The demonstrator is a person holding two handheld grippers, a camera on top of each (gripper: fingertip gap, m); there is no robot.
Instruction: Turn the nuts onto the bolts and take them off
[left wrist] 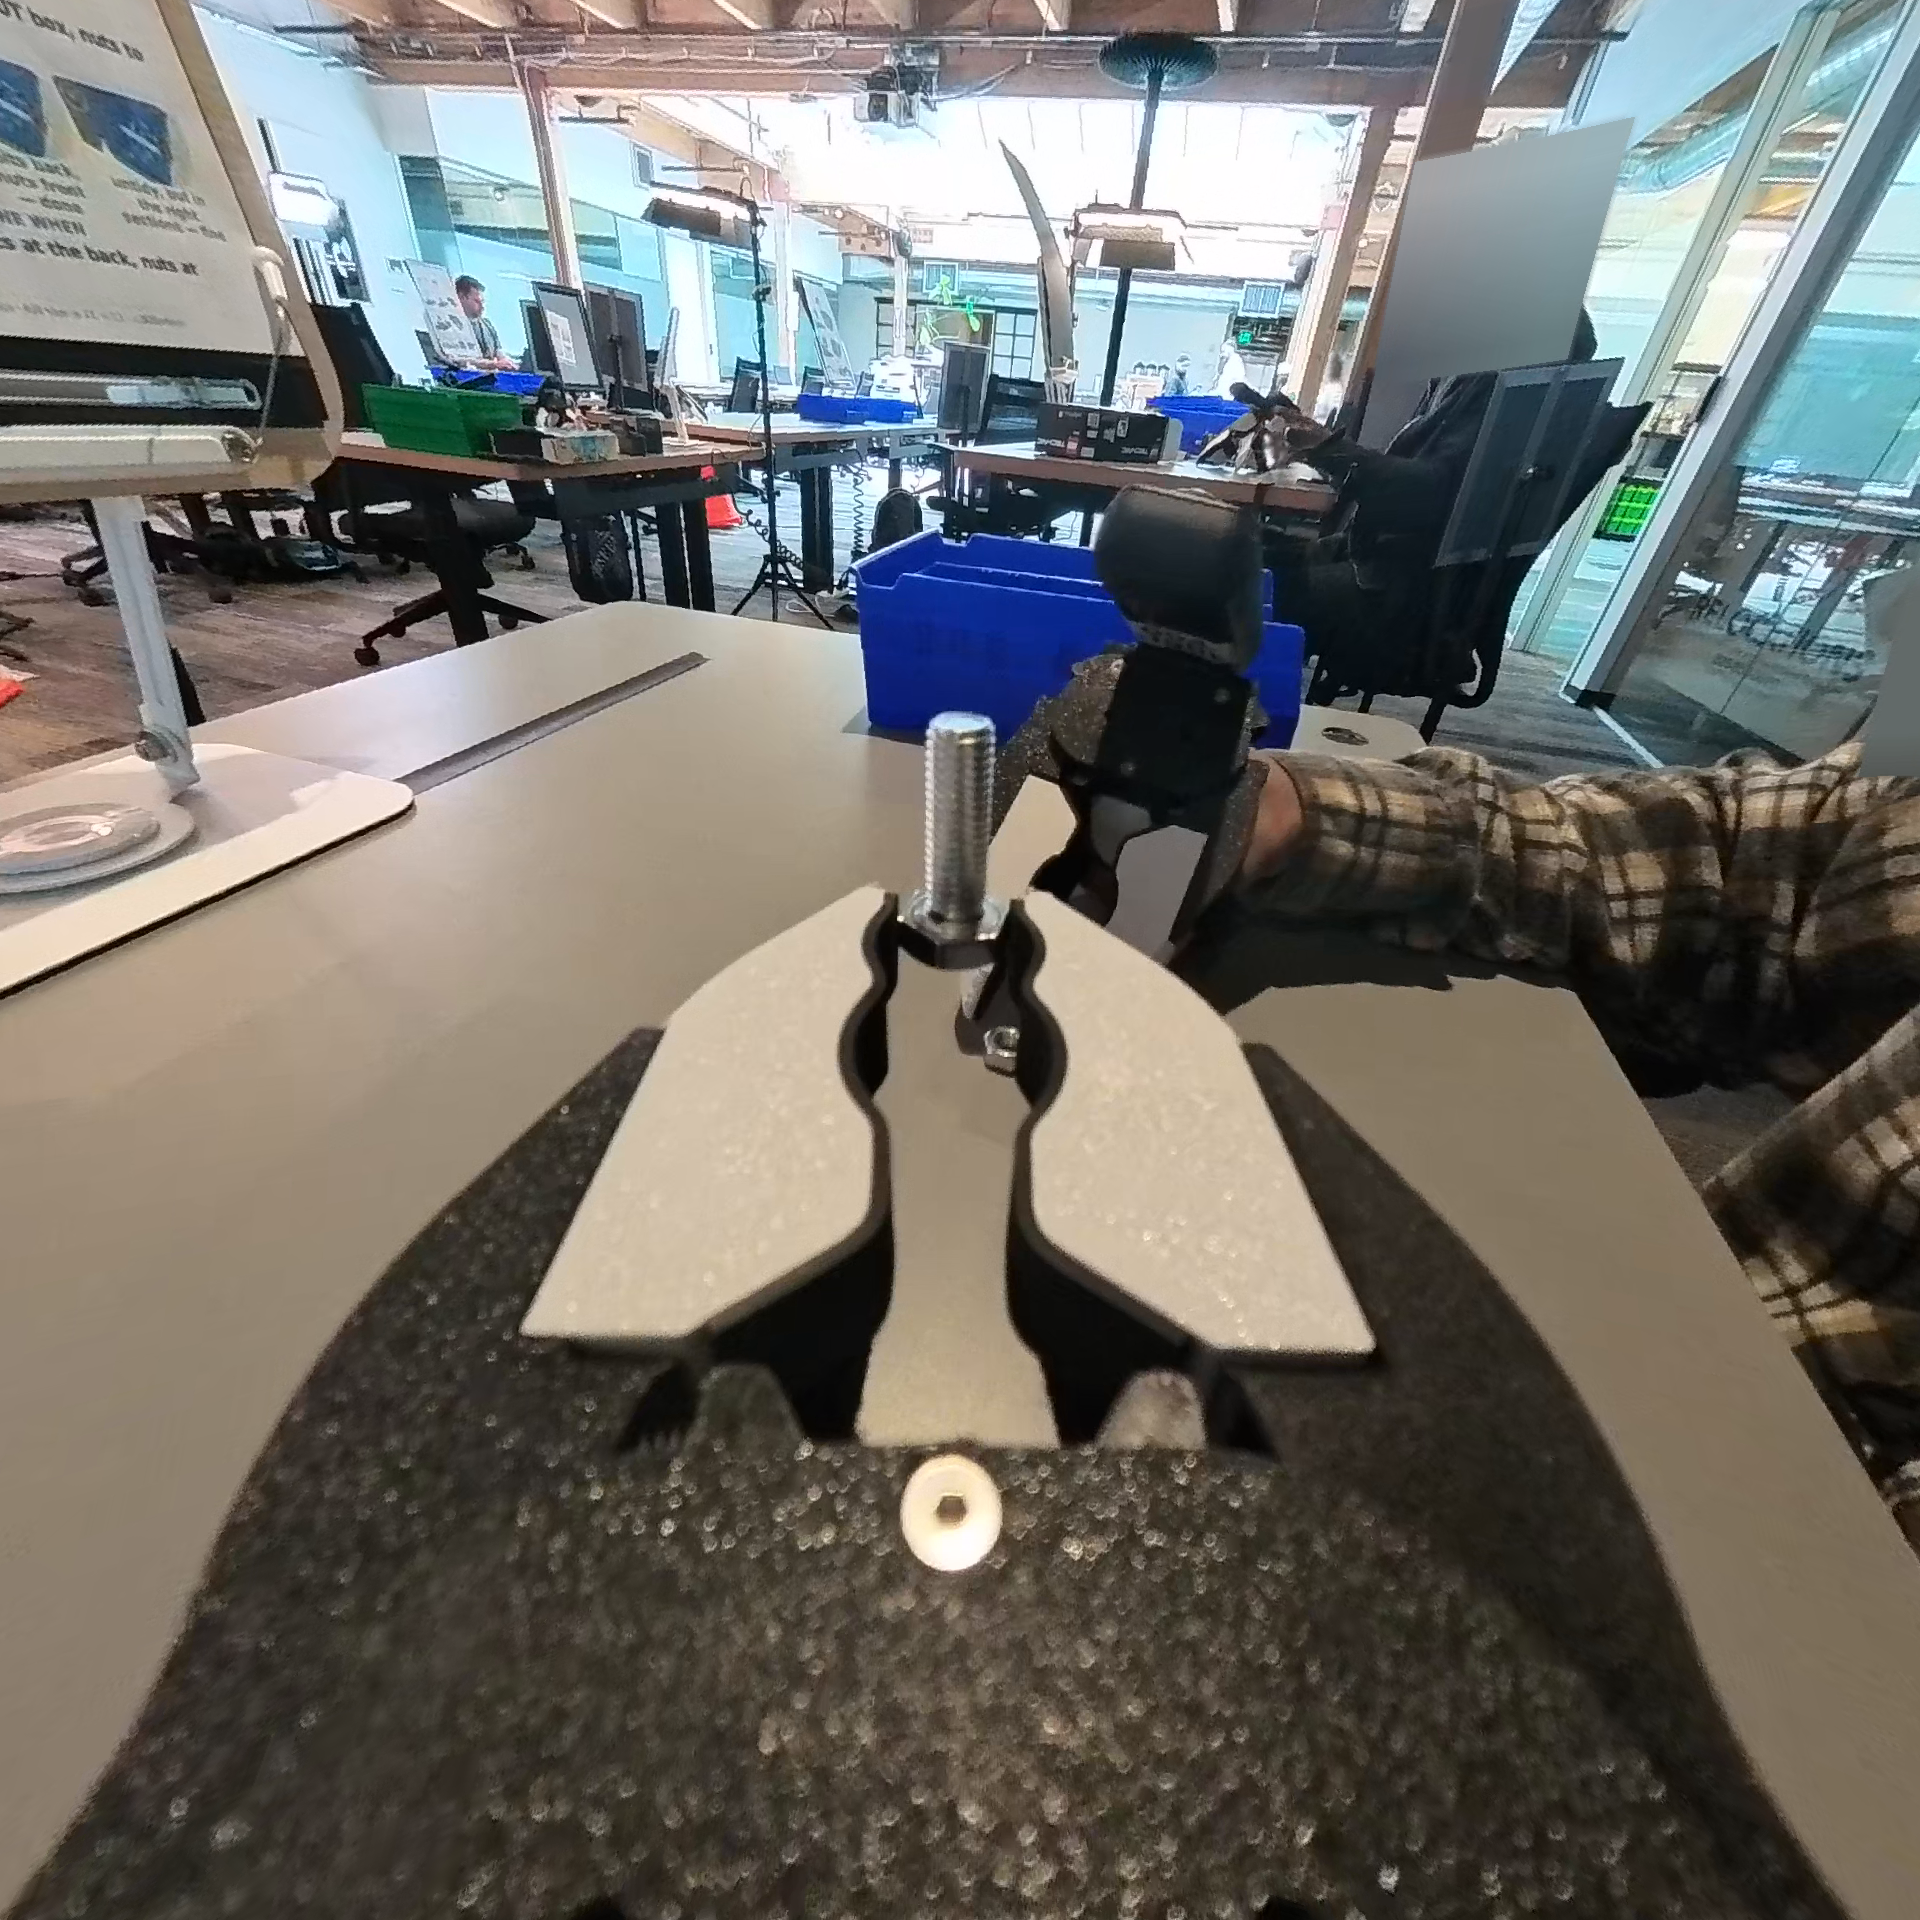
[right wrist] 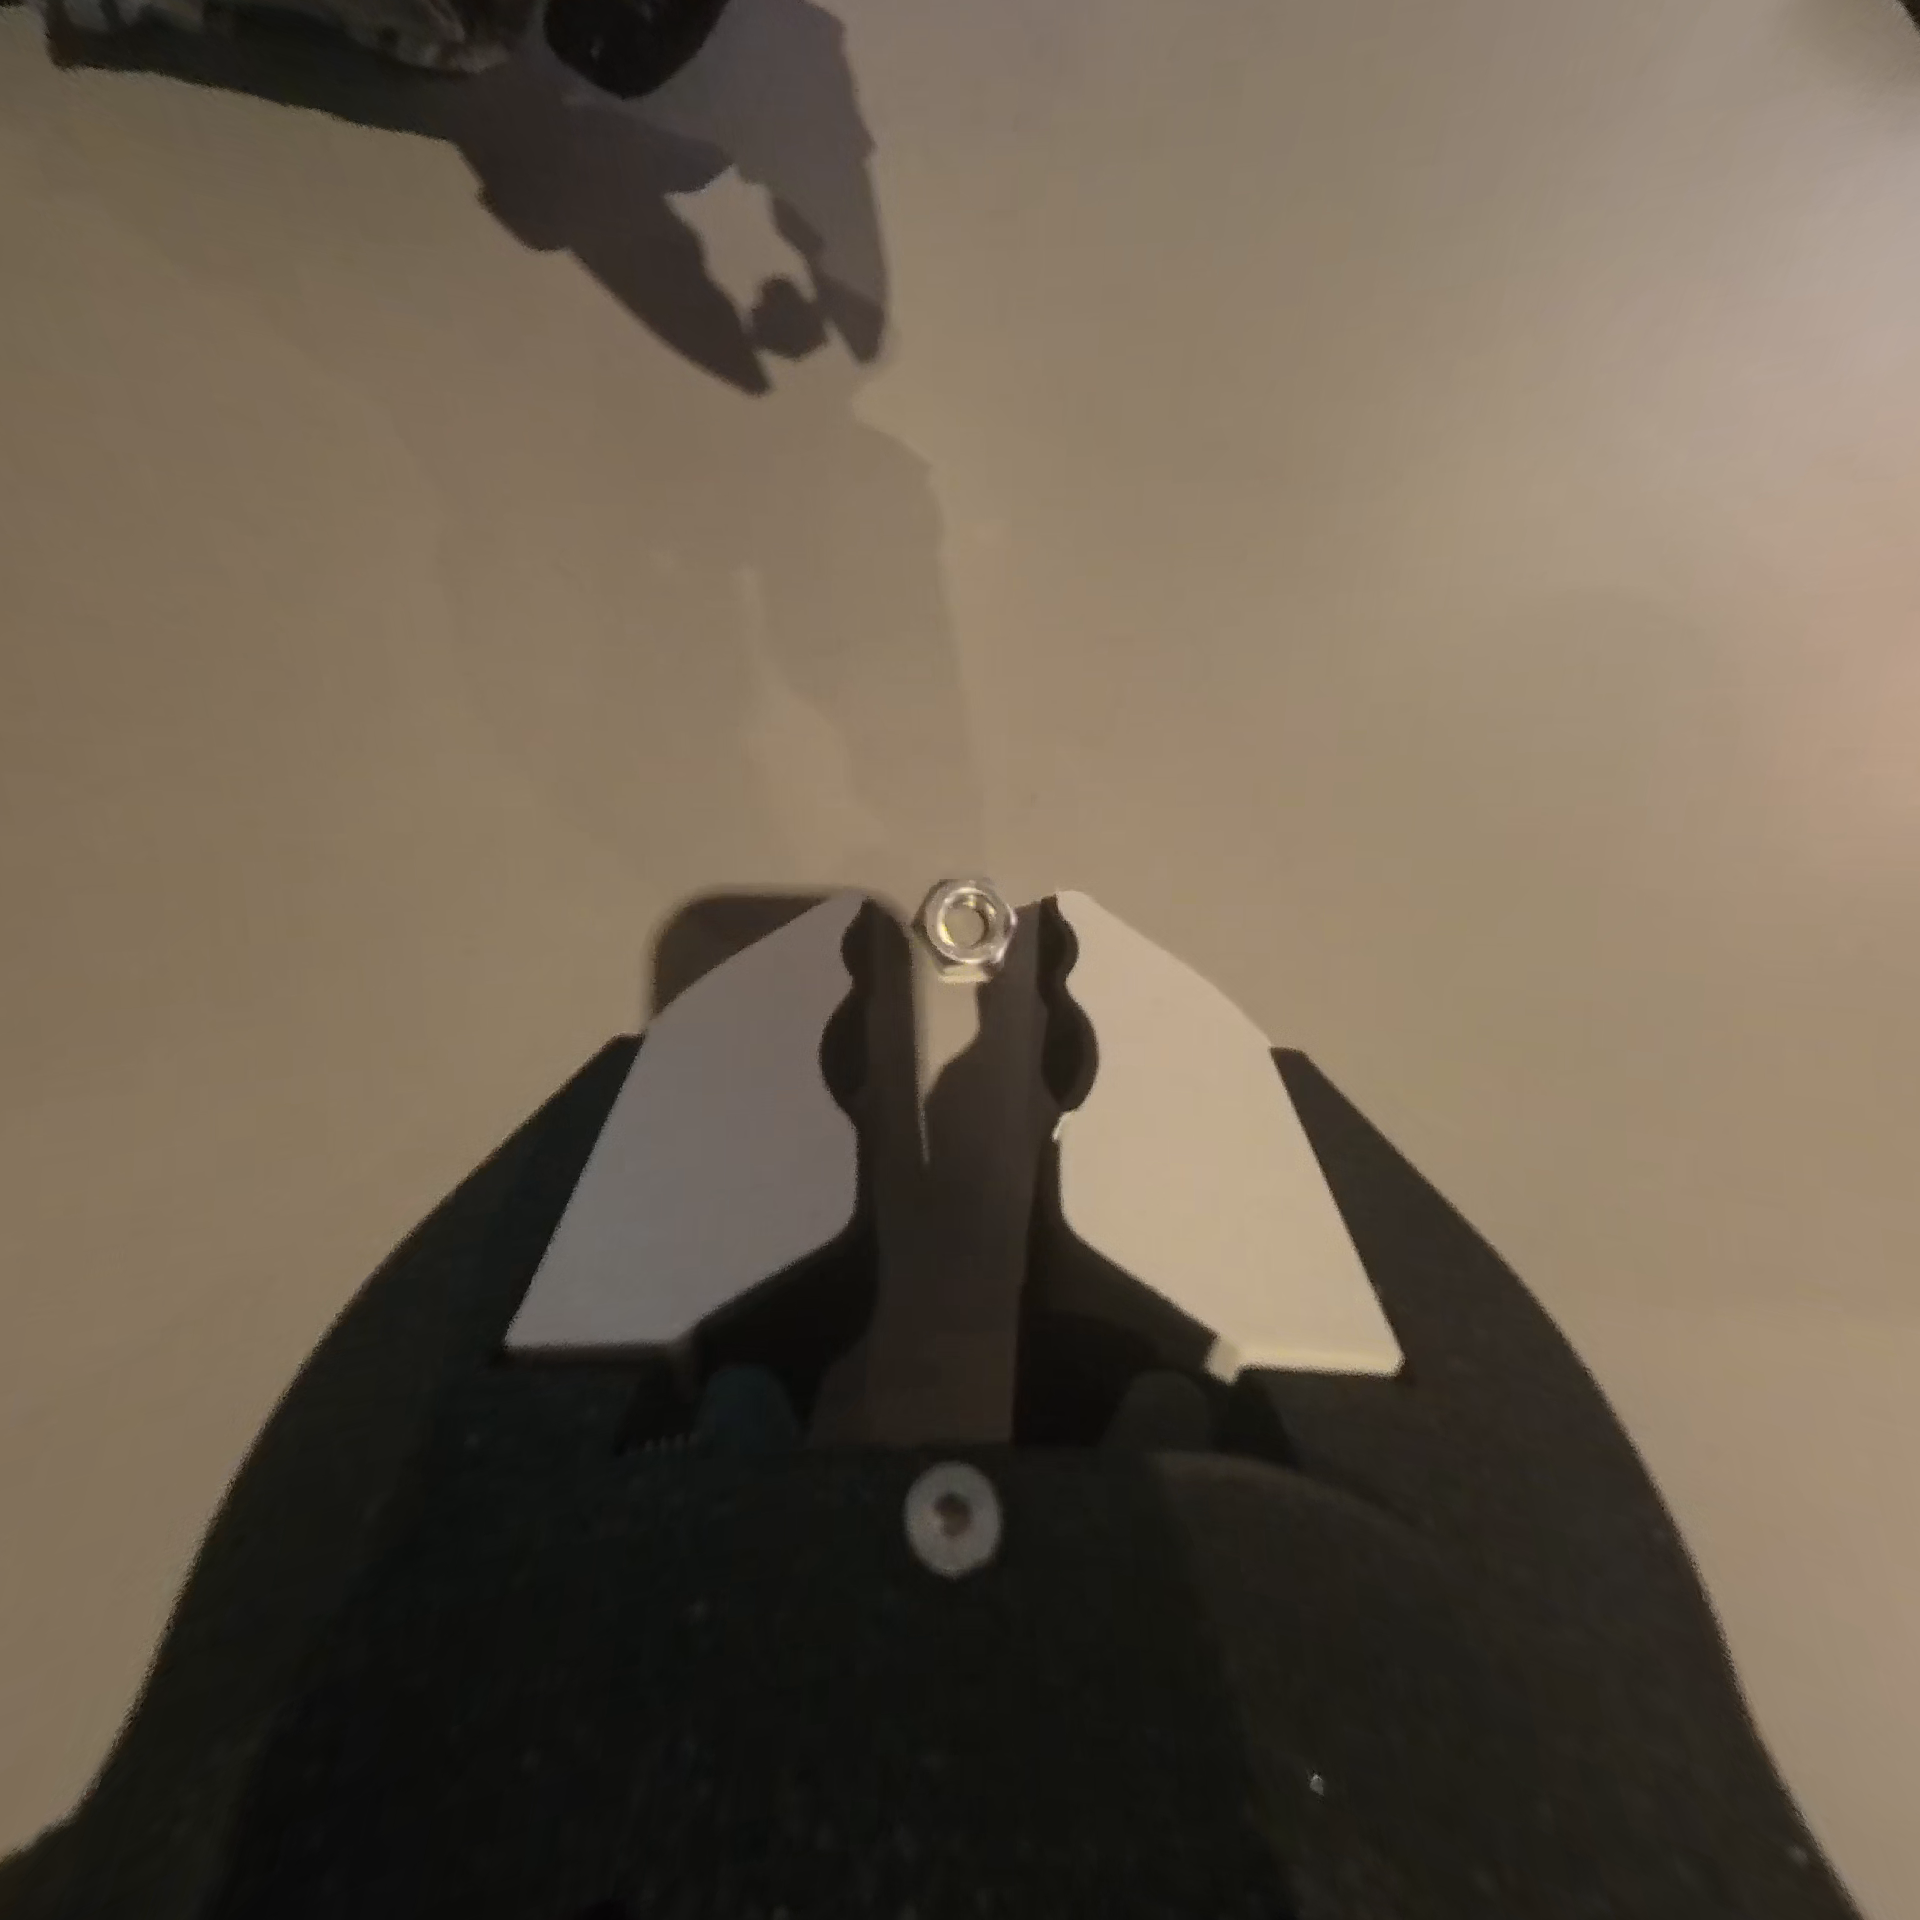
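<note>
Silver threaded bolt (left wrist: 958,821) stands upright, long axis vertical, tip at 12 o'clock, hex head clenched in the left gripper (left wrist: 951,925) above the table (left wrist: 416,1039). Small silver hex nut (right wrist: 961,925) lies flat, bore up, between the right gripper (right wrist: 961,920) tips, jaws released around it, not clamping.

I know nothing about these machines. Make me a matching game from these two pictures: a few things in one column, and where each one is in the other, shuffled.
Things:
1. bolt
2. nut
3. blue bin
4. plaid sleeve

Places:
A. at the far edge of the table
B. lying flat on the table, between the tips of the right tongs
C. standing upright, its head gripped by the left tongs
D. on the arm behind the right tongs, seen from the left camera

Pairs: 1-C, 2-B, 3-A, 4-D
</note>
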